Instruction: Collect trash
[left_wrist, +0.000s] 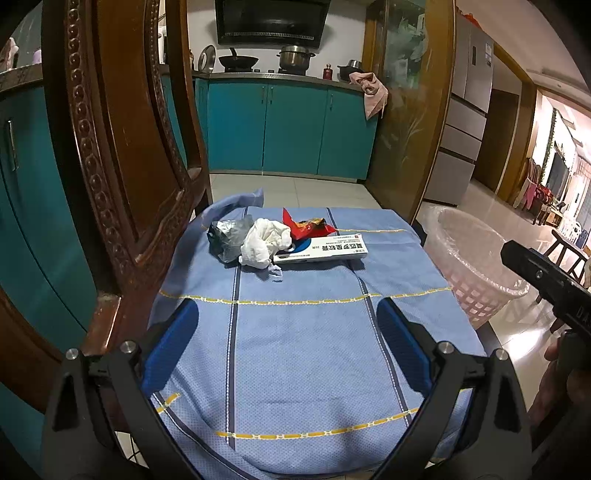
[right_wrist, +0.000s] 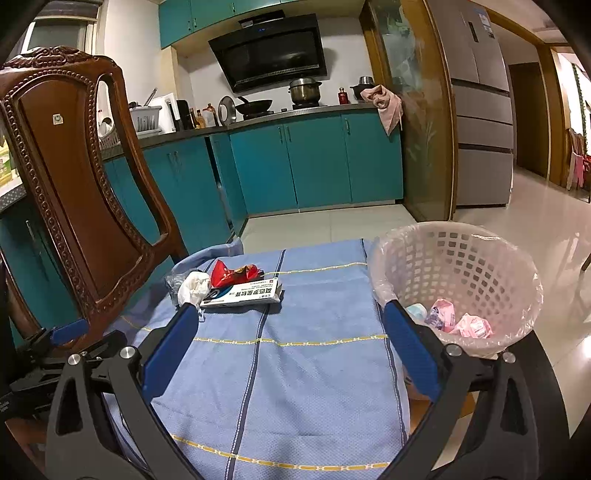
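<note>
A pile of trash lies at the far end of the blue cloth (left_wrist: 295, 350): a grey plastic bag (left_wrist: 225, 236), a crumpled white tissue (left_wrist: 264, 242), a red snack wrapper (left_wrist: 308, 227) and a white medicine box (left_wrist: 321, 251). The box (right_wrist: 245, 293), wrapper (right_wrist: 232, 273) and tissue (right_wrist: 194, 288) also show in the right wrist view. A lined white basket (right_wrist: 458, 266) at the right holds pink wrappers (right_wrist: 458, 321). My left gripper (left_wrist: 288, 314) is open and empty, short of the pile. My right gripper (right_wrist: 286, 310) is open and empty, beside the basket.
A carved wooden chair (right_wrist: 77, 192) stands close on the left, its back (left_wrist: 122, 147) beside my left gripper. The basket (left_wrist: 469, 251) stands at the table's right edge. Teal kitchen cabinets (right_wrist: 314, 166) and a tiled floor lie beyond. The right gripper's body (left_wrist: 546, 280) shows at right.
</note>
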